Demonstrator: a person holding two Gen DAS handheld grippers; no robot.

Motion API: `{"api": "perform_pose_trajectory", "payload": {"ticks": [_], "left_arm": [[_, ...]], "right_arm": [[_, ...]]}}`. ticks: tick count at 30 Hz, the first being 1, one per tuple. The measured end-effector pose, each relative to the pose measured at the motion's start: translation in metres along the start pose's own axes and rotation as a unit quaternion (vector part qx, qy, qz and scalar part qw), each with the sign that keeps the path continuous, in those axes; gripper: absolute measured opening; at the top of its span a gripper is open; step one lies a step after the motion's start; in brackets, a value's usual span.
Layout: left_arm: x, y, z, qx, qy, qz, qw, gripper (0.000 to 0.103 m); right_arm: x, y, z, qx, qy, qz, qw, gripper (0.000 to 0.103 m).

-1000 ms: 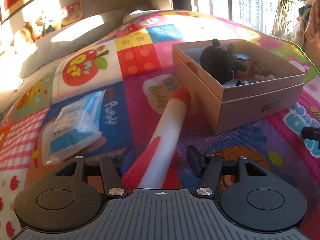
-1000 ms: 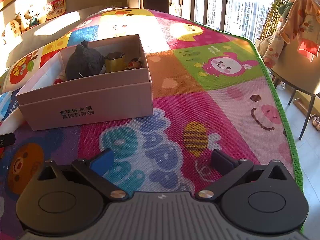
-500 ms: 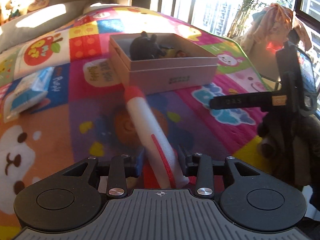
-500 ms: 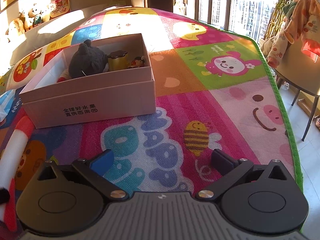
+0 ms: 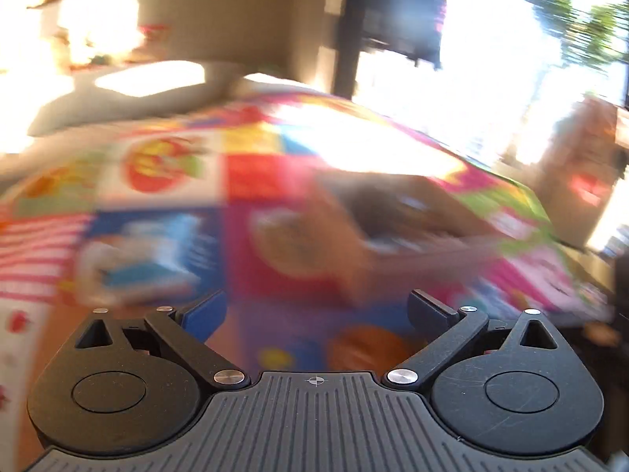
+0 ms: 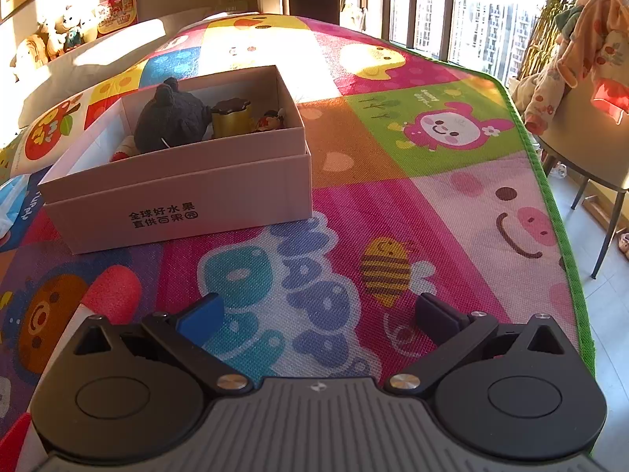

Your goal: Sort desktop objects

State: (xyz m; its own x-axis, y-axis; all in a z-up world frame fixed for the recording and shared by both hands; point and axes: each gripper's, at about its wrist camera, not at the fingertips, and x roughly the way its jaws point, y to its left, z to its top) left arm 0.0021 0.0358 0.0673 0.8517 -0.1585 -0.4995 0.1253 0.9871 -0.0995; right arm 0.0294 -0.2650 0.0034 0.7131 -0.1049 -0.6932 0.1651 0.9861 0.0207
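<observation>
A pink cardboard box stands on the colourful play mat. In it are a dark plush toy, a yellow jar and a small figurine. A white foam stick with a red tip lies on the mat at the left of my right gripper, which is open and empty. My left gripper is open and empty; its view is heavily blurred. The box shows there ahead to the right, and a blue and white wipes pack to the left.
The mat's green edge runs along the right, with floor and a table with clothes beyond. Plush toys line the back left wall. A window is at the back.
My left gripper has opened and let go of the foam stick, which now lies on the mat near my right gripper. The left view has swung left and is blurred.
</observation>
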Motion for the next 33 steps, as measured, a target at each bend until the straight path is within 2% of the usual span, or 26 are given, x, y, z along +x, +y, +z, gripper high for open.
{"api": "perform_pose_trajectory", "payload": {"ticks": [2, 4, 7, 8, 11, 12, 13, 14, 15, 18, 22, 25, 27, 30, 33], "left_arm": [[0.028, 0.022, 0.009, 0.003, -0.007, 0.079, 0.9969, 0.102], [0.061, 0.039, 0.013, 0.024, 0.006, 0.143, 0.9895, 0.102], [0.103, 0.056, 0.015, 0.052, 0.03, 0.199, 0.9782, 0.102], [0.112, 0.062, 0.013, 0.054, 0.042, 0.205, 0.9763, 0.102], [0.123, 0.079, 0.013, 0.02, 0.077, 0.179, 0.9806, 0.102], [0.12, 0.081, 0.013, 0.01, 0.068, 0.171, 0.9828, 0.095], [0.117, 0.08, 0.013, 0.008, 0.065, 0.165, 0.9841, 0.081], [0.116, 0.078, 0.012, 0.013, 0.069, 0.167, 0.9834, 0.079], [0.112, 0.075, 0.009, 0.017, 0.068, 0.165, 0.9837, 0.071], [0.093, 0.062, 0.001, 0.013, 0.072, 0.13, 0.9888, 0.069], [0.055, 0.025, -0.021, 0.02, 0.081, 0.054, 0.995, 0.07], [0.029, -0.001, -0.039, 0.03, 0.087, 0.008, 0.9958, 0.072], [0.017, -0.013, -0.05, 0.039, 0.086, -0.007, 0.9955, 0.077], [0.008, -0.023, -0.063, 0.047, 0.082, -0.03, 0.9951, 0.094], [0.008, -0.025, -0.068, 0.04, 0.088, -0.032, 0.9948, 0.097]], "right_arm": [[0.0, 0.0, 0.0, 0.0, 0.0, -0.001, 1.0, 0.103], [0.0, 0.0, 0.0, 0.0, -0.001, -0.002, 1.0, 0.103], [0.0, 0.001, -0.001, -0.001, -0.001, -0.003, 1.0, 0.103], [0.0, 0.001, -0.001, 0.0, -0.001, -0.003, 1.0, 0.103], [0.001, 0.001, 0.0, 0.0, -0.001, -0.003, 1.0, 0.103], [0.001, 0.001, 0.0, 0.0, -0.001, -0.004, 1.0, 0.103], [0.001, 0.0, 0.0, 0.0, -0.001, -0.004, 1.0, 0.103], [0.002, 0.0, 0.001, 0.0, -0.001, -0.005, 1.0, 0.103], [0.002, 0.001, 0.0, 0.0, -0.002, -0.005, 1.0, 0.103], [0.002, 0.001, 0.001, 0.0, -0.002, -0.006, 1.0, 0.103], [0.002, 0.001, 0.001, 0.0, -0.001, -0.005, 1.0, 0.103], [0.002, -0.003, 0.006, 0.002, 0.003, 0.013, 1.0, 0.103], [0.002, -0.011, 0.018, 0.025, -0.003, 0.042, 0.999, 0.103], [0.003, -0.019, 0.045, 0.065, -0.03, 0.052, 0.996, 0.103], [0.009, -0.019, 0.068, 0.087, -0.063, 0.075, 0.991, 0.103]]}}
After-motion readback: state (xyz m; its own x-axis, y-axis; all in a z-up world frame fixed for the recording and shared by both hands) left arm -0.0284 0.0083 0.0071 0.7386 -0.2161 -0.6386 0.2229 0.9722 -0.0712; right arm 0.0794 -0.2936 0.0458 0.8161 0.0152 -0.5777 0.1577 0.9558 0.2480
